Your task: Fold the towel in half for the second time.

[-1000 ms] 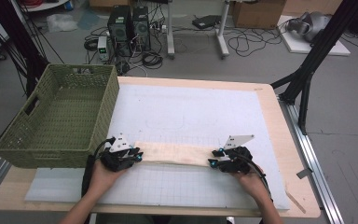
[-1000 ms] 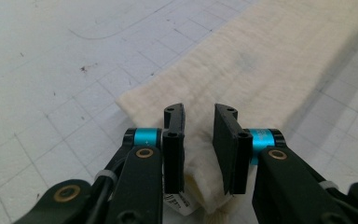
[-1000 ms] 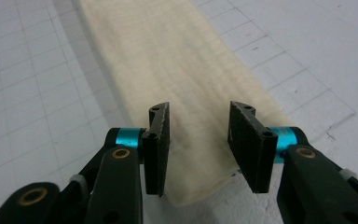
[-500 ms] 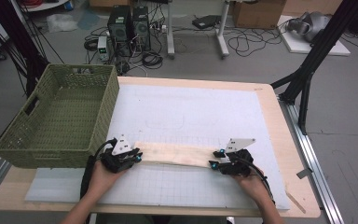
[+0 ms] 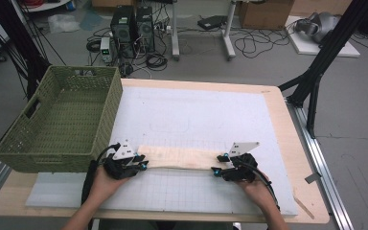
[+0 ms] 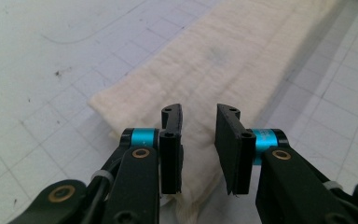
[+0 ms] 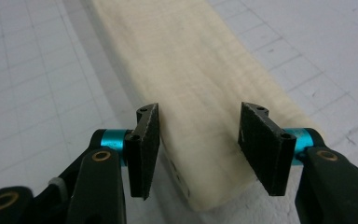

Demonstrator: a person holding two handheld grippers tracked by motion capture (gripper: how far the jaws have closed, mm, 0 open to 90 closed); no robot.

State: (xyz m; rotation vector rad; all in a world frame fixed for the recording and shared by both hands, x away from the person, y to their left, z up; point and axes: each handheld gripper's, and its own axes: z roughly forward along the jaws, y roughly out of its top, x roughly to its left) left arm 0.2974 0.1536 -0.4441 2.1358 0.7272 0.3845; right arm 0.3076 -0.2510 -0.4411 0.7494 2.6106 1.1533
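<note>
Folded cloth (image 5: 179,157) lay flat on mat (image 5: 196,115), near front edge, beside basket (image 5: 60,120).
Left gripper (image 6: 199,140) at one end, jaws parted, just opening, cloth between, unpinched.
Right gripper (image 7: 196,140) at other end, likewise opening, wider.
Likely letting go after fold.

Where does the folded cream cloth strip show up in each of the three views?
High view: folded cream cloth strip lies low centre on the white grid mat, between the two grippers.
Left gripper view: its end runs from the jaws to upper right.
Right gripper view: its end runs up from between the jaws.
Shared landmark: the grid mat.
</note>
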